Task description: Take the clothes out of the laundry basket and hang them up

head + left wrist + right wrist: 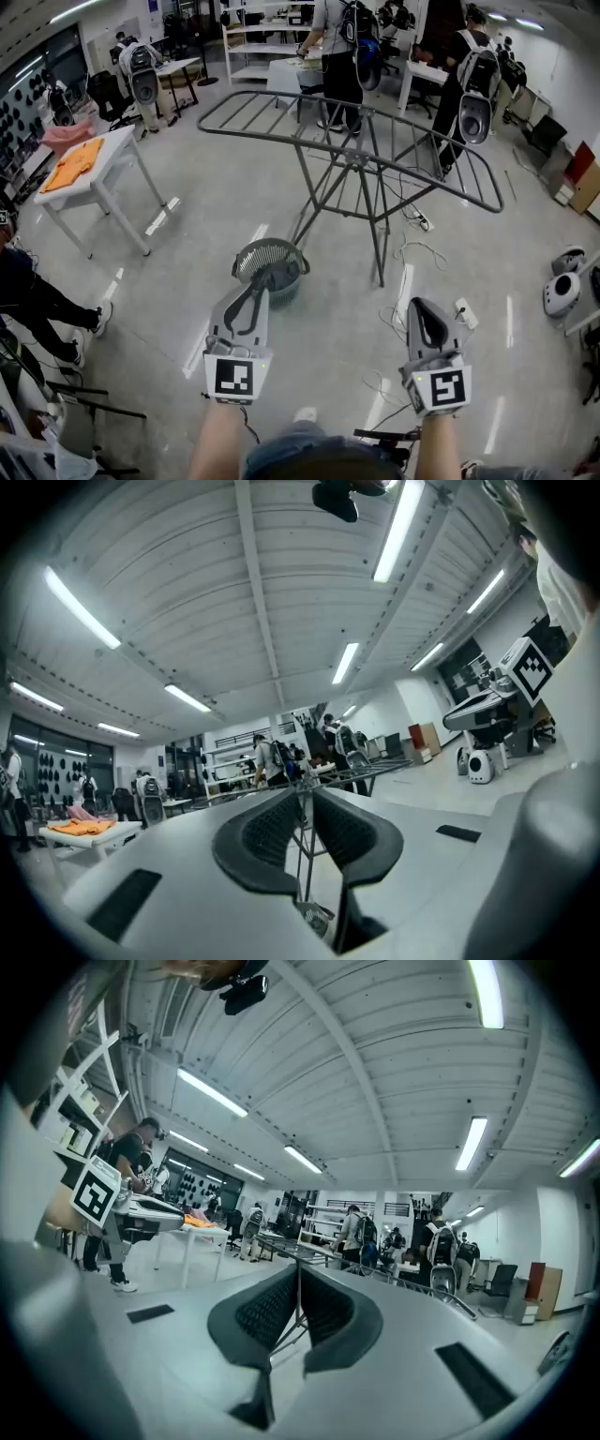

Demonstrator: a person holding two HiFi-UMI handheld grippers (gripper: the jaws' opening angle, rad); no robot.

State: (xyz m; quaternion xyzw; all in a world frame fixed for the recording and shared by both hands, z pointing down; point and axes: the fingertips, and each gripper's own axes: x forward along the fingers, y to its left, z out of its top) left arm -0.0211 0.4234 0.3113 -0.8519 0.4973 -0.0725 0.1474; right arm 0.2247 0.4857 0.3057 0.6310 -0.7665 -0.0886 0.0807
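**Open workshop floor, cables near the rack**

The grey floor [169, 309] is bare on the near and left sides of the laundry basket [281, 246]. The basket stands just beside the drying rack [347, 122] legs, and its contents cannot be made out. The left gripper [265, 275] and right gripper [419, 305] are both pressed together on nothing. Likely hazards are the loose cables [412, 251], which could catch a foot, and the rack's wide wings, which could snag a raised arm.

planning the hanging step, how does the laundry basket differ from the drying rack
The laundry basket is a low round tub with a slotted wall; the drying rack is a tall frame of thin bars on splayed legs. The drying rack spreads far wider than the laundry basket. The drying rack's bars are bare; the laundry basket's inside is too dark to read. Both are grey and stand on the floor.
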